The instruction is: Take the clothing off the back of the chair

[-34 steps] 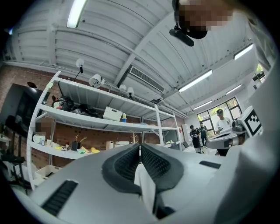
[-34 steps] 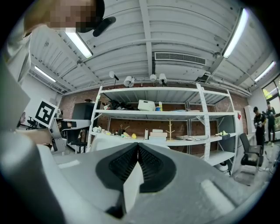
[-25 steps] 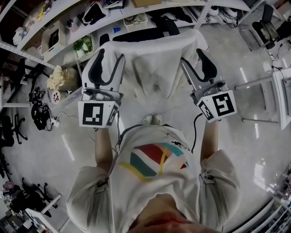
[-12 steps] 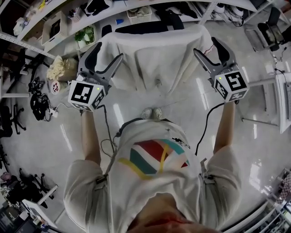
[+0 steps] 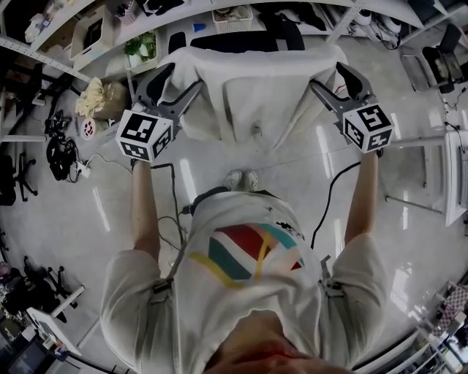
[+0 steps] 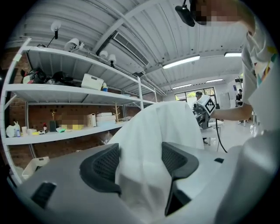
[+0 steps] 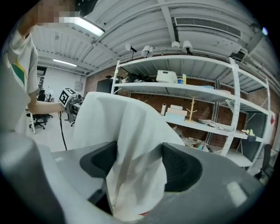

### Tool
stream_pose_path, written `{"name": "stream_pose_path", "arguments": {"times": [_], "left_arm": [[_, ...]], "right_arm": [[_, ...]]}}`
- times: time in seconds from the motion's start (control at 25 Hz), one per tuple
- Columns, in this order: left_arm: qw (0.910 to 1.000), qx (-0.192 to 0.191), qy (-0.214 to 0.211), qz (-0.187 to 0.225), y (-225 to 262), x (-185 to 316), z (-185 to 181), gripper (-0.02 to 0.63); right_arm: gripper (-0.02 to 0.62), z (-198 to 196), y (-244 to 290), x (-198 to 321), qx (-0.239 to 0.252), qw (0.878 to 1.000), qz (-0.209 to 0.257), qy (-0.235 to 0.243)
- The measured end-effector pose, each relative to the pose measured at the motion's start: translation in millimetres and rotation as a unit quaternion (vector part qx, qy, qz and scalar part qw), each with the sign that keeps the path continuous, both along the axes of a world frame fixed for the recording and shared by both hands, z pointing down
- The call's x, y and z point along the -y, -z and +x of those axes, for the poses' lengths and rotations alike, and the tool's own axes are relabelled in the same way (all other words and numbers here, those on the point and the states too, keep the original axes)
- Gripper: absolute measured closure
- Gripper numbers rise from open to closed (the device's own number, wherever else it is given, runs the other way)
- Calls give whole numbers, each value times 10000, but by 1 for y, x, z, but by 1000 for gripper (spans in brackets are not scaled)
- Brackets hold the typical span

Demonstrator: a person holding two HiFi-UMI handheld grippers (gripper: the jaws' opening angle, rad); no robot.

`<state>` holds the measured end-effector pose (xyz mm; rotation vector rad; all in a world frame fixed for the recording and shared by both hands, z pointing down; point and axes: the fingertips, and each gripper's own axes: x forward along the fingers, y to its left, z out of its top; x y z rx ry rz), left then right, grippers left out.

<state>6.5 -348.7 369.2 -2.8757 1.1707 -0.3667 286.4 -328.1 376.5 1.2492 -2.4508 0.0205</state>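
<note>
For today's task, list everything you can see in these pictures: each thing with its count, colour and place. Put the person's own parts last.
garment: one, white, draped over the chair back
chair: one, black, mostly hidden under the garment
shelving: one long rack, white, behind the chair
potted plant: one, green, on the shelving, left of the chair
basket: one, white, on the shelving
crumpled bundle: one, pale yellow, floor at left
cables: one tangle, black, floor far left
shoes: two, white, on the floor before the chair
left gripper: one, grey and black, jaws open around the garment's left end
right gripper: one, grey and black, jaws open around its right end
</note>
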Motion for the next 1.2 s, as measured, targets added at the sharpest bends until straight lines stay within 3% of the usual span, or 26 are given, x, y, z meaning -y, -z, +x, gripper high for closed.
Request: {"name": "stream_pose_path", "arguments": {"times": [0.08, 0.2, 0.24, 0.36, 0.52, 0.88, 1.2], "left_arm": [[9999, -53, -72, -119, -2, 2, 3, 293], [9997, -80, -106, -215, -5, 2, 6, 301], [9997, -46, -102, -203, -5, 1, 7, 327], [9999, 126, -24, -66, -3, -1, 12, 508], [9984, 478, 212, 233, -1, 0, 16, 580], [9969, 615, 451, 206, 0, 0, 12, 586], [9914, 776, 837, 642, 27, -8, -9, 592]], "right_arm": [[286, -4, -2, 5, 21, 10000, -5, 56], [369, -10, -3, 11, 27, 9999, 52, 98], [401, -12, -2, 12, -12, 9999, 90, 94], [473, -13, 1, 12, -172, 9996, 206, 7], [572, -9, 4, 7, -93, 9994, 271, -177], [589, -7, 6, 7, -226, 9972, 420, -583], [591, 0, 23, -3, -415, 9929, 646, -906]]}}
